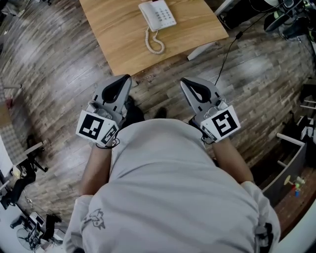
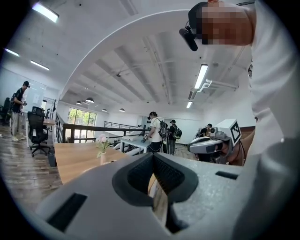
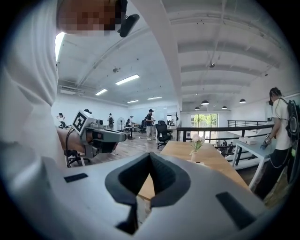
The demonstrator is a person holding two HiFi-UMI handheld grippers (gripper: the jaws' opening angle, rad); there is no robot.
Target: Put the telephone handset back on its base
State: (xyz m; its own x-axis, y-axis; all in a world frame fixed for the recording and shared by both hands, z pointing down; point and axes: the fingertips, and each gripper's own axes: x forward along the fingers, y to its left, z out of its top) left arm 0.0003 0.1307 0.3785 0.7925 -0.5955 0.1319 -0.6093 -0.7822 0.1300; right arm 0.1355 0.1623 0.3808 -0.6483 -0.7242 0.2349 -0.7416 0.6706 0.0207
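Wood plank floor (image 1: 59, 74), grey-brown, taking up most of the head view. Lighter wood counter (image 1: 123, 34) up at the top of that view, well ahead of both grippers. Pale grey shirt (image 1: 168, 197) of the person filling the bottom, with bare forearms reaching forward from it.

Left gripper (image 1: 126, 78) and right gripper (image 1: 183, 81) held side by side over the floor, short of the near edge of the counter and not touching anything. Both marker cubes sitting just in front of the wrists. In the left gripper view, jaws (image 2: 152, 154) pressed together at the tips with nothing between them, just a sliver of counter showing through the slot lower down. Same deal in the right gripper view: jaws (image 3: 150, 153) fully closed and empty.

White telephone (image 1: 160, 15) parked at the far end of the counter, partly cut off by the top edge of the head view. Handset (image 1: 144, 15) looking like it lies along the left side of the base, but too small to say whether it's seated properly. Coiled cord (image 1: 154, 43) looping down toward the near edge of the counter.

Little vase with a flower (image 2: 102, 149) standing on the counter in both gripper views.
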